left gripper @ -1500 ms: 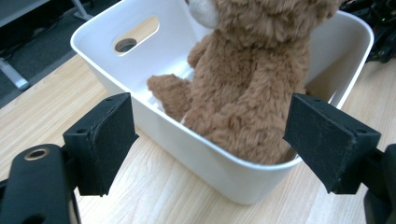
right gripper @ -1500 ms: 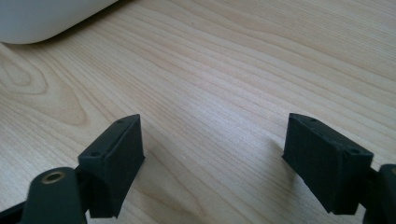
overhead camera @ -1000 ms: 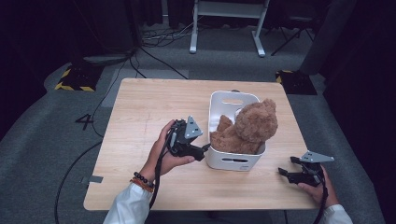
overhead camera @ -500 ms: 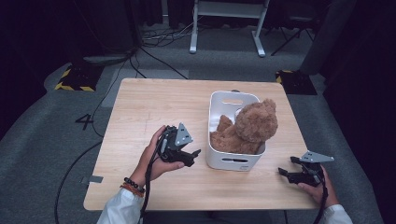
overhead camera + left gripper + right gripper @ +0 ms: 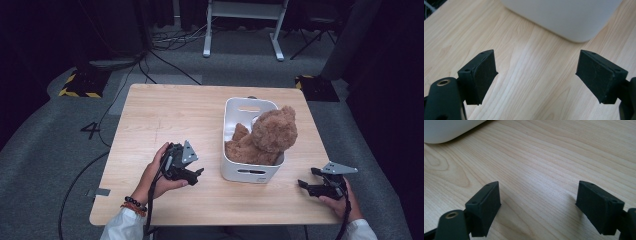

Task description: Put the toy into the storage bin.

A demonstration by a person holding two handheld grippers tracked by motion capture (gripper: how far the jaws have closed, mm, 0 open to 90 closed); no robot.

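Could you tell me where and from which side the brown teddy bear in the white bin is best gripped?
I would take the teddy bear by its head, coming from above. The head rises over the rim of the white bin at the right, soft and free on all sides, while the body sits walled in below. The right gripper, open, looks nearer that side.

We see a table (image 5: 165,120) of pale wood, its grain smooth and faintly satin; on it the tub (image 5: 250,172) looks like white plastic, matt and smooth; the teddy bear (image 5: 270,135) inside the tub is brown plush, fuzzy; beside the tub, the left gripper (image 5: 536,75) has matt black pads (image 5: 482,75), finely scuffed; the floor (image 5: 45,150) around the table is grey carpet.
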